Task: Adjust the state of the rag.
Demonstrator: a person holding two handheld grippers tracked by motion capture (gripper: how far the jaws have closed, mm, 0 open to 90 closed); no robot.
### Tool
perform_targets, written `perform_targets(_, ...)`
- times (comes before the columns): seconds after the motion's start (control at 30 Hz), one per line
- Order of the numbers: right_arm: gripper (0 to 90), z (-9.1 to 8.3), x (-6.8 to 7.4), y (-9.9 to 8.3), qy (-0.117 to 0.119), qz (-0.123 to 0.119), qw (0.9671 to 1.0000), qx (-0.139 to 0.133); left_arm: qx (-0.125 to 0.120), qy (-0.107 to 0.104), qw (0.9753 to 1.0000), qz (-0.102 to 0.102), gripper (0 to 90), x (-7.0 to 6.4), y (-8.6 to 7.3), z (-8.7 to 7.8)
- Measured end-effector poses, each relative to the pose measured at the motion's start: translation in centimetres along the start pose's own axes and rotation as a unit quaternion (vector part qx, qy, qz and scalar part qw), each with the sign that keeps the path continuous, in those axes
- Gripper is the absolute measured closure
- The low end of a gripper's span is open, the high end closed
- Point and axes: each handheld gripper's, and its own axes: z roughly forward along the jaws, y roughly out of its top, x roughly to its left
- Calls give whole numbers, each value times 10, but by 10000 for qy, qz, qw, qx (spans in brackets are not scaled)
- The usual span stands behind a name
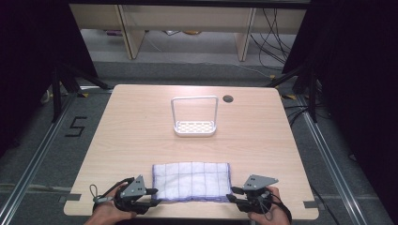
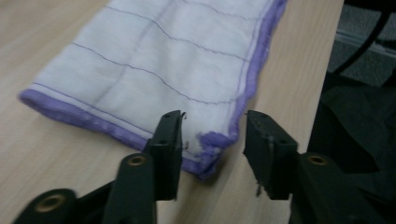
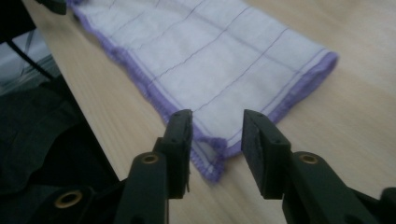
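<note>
At the near edge of the tabletop (image 1: 141, 136), the left gripper (image 1: 151, 191) and the right gripper (image 1: 233, 190) each have their fingers open around a near corner of the folded white cloth (image 1: 191, 181). It seems the grasp is being prepared; next both must close together. Farther away stands a white rack (image 1: 195, 126).

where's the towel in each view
High view: towel lies flat at the table's near edge, between the two hand-held grippers.
Left gripper view: upper middle, its corner between the open jaws.
Right gripper view: upper middle, its corner between the open jaws.
Shared landmark: its purple hem.
</note>
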Motion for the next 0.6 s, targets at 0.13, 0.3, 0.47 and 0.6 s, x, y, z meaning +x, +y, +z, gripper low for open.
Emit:
perform_targets(0.13, 566, -11, -6, 3, -348, 361, 9986, -164, -292, 146, 9990, -298, 460, 16, 9, -12)
perform_targets(0.3, 520, -7, -9, 6, -595, 658, 9960, -64, -443, 493, 9960, -594, 415, 43, 22, -10)
perform_targets(0.47, 499, 3, -6, 8, -610, 836, 9946, 84, -267, 646, 9941, -830, 413, 67, 30, 6)
perform_targets(0.6, 465, 10, 2, 8, -557, 860, 9946, 168, -158, 658, 9924, -1028, 407, 79, 33, 17)
